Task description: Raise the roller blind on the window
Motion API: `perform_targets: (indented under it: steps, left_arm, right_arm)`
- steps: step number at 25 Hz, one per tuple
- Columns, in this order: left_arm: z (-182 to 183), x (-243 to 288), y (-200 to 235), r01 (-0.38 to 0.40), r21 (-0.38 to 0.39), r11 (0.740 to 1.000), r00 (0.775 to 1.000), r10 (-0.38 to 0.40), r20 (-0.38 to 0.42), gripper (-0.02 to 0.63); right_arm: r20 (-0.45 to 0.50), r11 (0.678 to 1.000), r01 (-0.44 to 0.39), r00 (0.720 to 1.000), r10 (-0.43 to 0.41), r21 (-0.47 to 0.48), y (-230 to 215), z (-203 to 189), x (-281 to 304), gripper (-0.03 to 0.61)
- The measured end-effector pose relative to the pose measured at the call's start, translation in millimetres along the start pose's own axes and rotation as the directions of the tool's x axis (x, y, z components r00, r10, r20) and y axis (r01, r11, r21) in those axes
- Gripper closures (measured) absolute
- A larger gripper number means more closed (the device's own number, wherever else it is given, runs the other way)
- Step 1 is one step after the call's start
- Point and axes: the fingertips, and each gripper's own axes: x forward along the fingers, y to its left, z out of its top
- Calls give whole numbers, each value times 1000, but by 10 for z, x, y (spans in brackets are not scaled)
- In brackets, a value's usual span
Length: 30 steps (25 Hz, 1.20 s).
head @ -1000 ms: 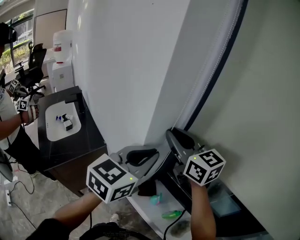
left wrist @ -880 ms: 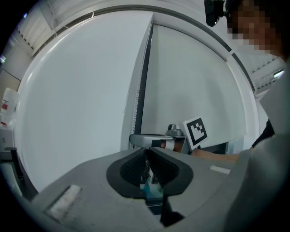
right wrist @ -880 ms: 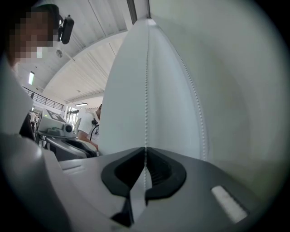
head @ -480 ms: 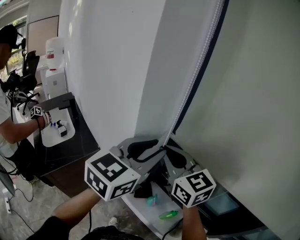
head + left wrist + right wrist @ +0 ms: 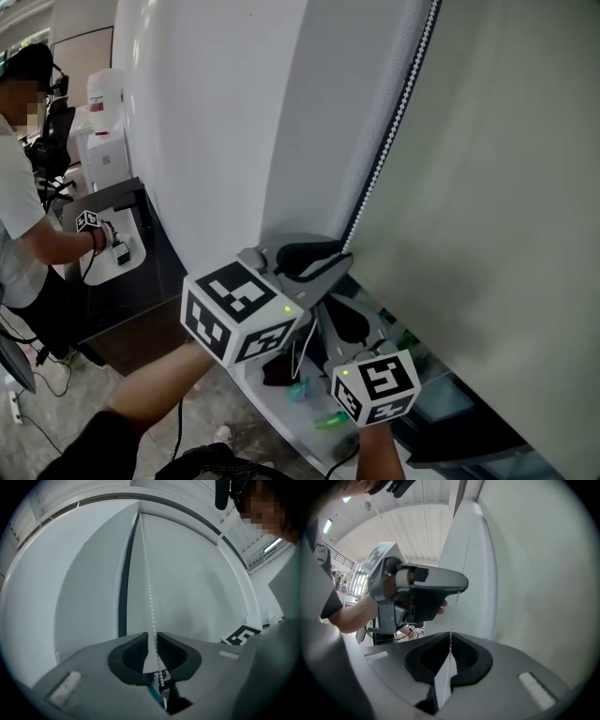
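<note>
Roller blind (image 5: 497, 216): I see it lowered, its pale grey fabric filling the right side of the head view, with the bottom edge close above the sill.
Bead chain (image 5: 387, 141): it runs down the blind's left edge, along a dark frame strip, between the fabric and the white wall panel (image 5: 216, 122). Both of my claws are on this one strand.
Left claw (image 5: 152, 637): it is the upper of the two and points about level. Its jaws have just been closing, but I still see a narrow gap. The chain hangs through that gap and the pads are not pressing on it.
Right claw (image 5: 450, 637): it sits just below the left one, which shows above it in the right gripper view. Its jaws have just been closing and are now pinched together on the chain, which enters right at the tips.
Sill (image 5: 281, 403): a white ledge under my claws, with a small green thing (image 5: 328, 422) and a teal one (image 5: 298, 392) lying on it. I cannot tell what they are.
Background: another person (image 5: 19, 197) stands at far left beside a dark desk (image 5: 141, 281), well apart from the window.
</note>
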Motion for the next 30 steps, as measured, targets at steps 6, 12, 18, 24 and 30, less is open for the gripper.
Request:
perform_targets:
  steps: [6,12,18,24,30]
  left_arm:
    - [-27,55,-92,60,4,998,997,-60,-40,606]
    - [-255,-23,-11,91,-86,992,992,-97,-75,604]
    - [-1160,-38,-93,86,-132,988,966,-115,-232,603]
    - [-1975,-70,-231,90,-195,977,908,-161,-387,603]
    - [-2265,-193,-212,67,-234,970,893,-163,-419,601]
  right_arm:
    - [-16,999,-38,999,38,19,2,-21,-47,560]
    - [179,916,-216,970,163,337,-234,391,-323,499]
    - [255,952,-209,955,150,222,-393,933,-243,476]
    - [232,955,-263,945,228,134,-321,1209,12,468]
    - [233,961,-261,944,233,97,-270,1319,141,552]
